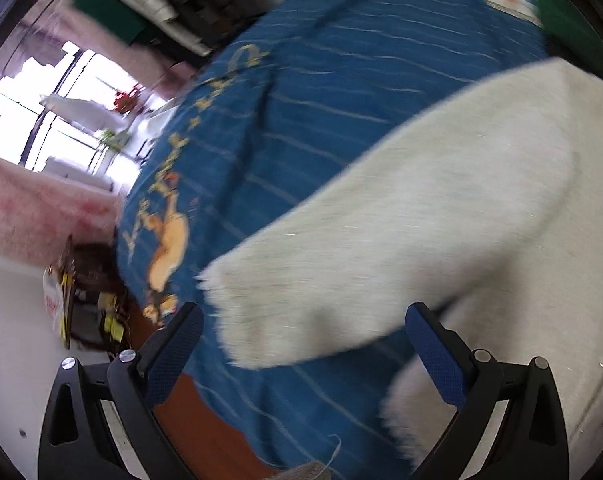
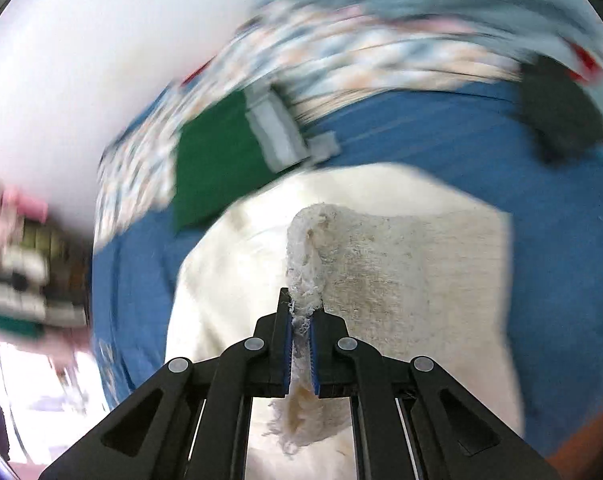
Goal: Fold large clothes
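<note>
Left tongs (image 1: 303,344): jaws wide, empty, poised over the white fleece garment (image 1: 441,208), which lies on a blue striped bedspread (image 1: 321,92). Right tongs (image 2: 300,320): clamped on the garment's frayed edge (image 2: 305,280). Judged soft, light, floppy; best gripped at hems or corners. Cluttered room, window at left.

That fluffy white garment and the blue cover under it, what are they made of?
The white garment looks like fuzzy knit or fleece: matte, with a loose fraying edge pinched in the right gripper. The blue cover looks like thin woven cotton, smooth, with pale stripes and a printed figure; blur leaves both uncertain.
</note>
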